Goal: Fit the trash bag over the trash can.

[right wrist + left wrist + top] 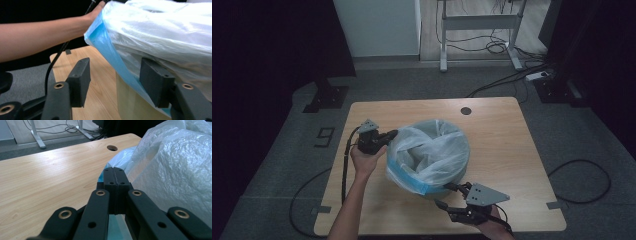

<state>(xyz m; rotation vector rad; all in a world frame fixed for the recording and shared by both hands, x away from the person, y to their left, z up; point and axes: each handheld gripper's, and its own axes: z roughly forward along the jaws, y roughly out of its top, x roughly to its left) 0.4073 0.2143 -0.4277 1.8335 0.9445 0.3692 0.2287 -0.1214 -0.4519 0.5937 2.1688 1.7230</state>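
A: So, starting at the left of the high view: the left gripper [388,135] sits at the left rim of the bin [432,190], jaws clenched tight. In the left gripper view they meet right at the edge of the plastic bag [175,165]; I think a fold is pinched there, but I cannot tell for sure.

B: And the bag itself?

A: It drapes over the bin in the middle of the table [512,130], its blue-tinted hem [409,180] hanging along the lower left rim.

B: Then the right gripper [446,195]?

A: Lower right of the bin, jaws parted, grasping nothing. In the right gripper view the hem [110,55] runs diagonally between the jaws, nearer the right-hand one, apparently untouched.

B: So the right hand is the nearer one for seizing that loose hem.
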